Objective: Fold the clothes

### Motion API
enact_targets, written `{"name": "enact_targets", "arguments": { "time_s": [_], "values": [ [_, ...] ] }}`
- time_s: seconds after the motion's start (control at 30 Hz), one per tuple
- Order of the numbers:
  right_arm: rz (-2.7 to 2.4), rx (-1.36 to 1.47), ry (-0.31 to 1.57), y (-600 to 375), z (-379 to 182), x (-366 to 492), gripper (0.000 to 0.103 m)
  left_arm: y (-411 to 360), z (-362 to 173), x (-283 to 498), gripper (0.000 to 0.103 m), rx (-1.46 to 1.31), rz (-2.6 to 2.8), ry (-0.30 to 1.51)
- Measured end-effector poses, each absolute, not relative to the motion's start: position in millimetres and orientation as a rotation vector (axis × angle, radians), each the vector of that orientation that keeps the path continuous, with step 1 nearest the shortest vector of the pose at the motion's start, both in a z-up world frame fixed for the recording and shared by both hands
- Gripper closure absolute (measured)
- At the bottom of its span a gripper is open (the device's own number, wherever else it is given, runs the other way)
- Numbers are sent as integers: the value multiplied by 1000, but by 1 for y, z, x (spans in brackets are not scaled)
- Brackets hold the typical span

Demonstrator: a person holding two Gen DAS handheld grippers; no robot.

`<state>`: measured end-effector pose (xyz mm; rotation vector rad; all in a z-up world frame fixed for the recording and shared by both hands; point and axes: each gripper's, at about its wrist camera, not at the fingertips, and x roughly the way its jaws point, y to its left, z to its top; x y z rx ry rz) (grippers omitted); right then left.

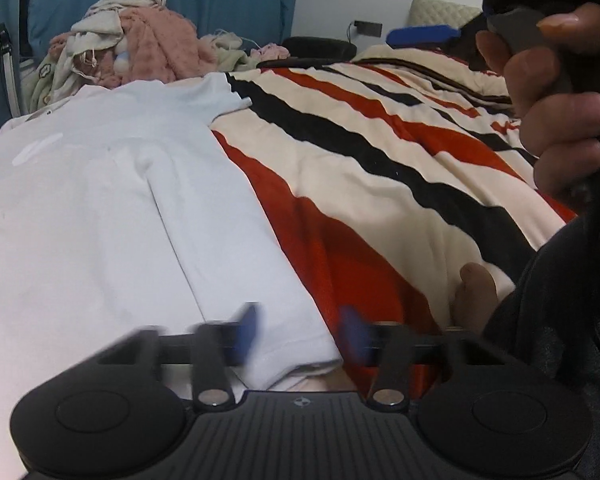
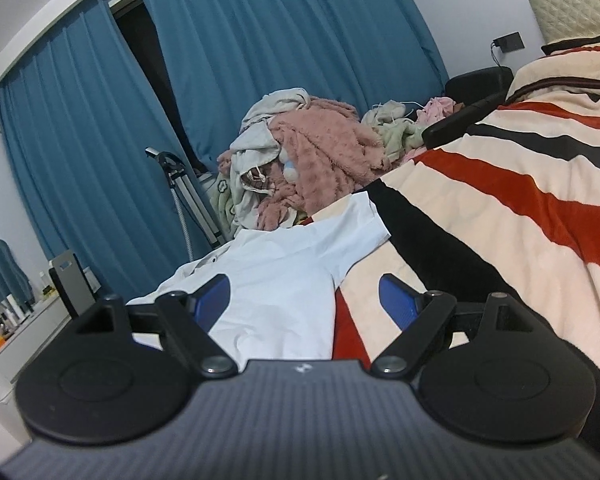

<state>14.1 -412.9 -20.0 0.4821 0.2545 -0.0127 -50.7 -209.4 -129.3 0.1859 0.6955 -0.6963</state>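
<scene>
On the red, black and cream striped bed blanket, the white short-sleeved shirt was laid lengthwise, its hem corner between the spread fingers of the nearer left hand-held gripper; the right hand-held gripper was held apart too.

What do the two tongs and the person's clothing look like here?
Both tongs, left and right, have black ribbed bodies, two round black discs, black linkage arms with silver pivots, and blue finger pads. A small round emblem sits at centre. The sleeve is dark.
</scene>
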Motion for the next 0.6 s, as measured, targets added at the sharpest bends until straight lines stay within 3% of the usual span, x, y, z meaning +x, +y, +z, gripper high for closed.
{"name": "enact_targets", "arguments": {
  "time_s": [0.03,0.23,0.4,0.43,0.5,0.57,0.6],
  "values": [
    [-16,489,250,-414,-20,13,20,-207,-125,-50,103,153,-710,691],
    [-34,512,186,-422,-15,2,20,-212,-100,-55,103,-53,-891,663],
    [-28,489,192,-426,-15,4,19,-243,-104,-55,103,-21,-872,672],
    [-27,484,193,-426,-14,5,18,-241,-103,-56,101,5,-845,662],
    [-24,474,195,-428,-14,5,18,-237,-101,-58,87,55,-791,641],
    [-22,465,198,-429,-14,6,18,-232,-99,-59,64,104,-737,620],
    [-17,461,199,-428,-14,7,18,-229,-99,-62,61,128,-721,610]
  ]
}}
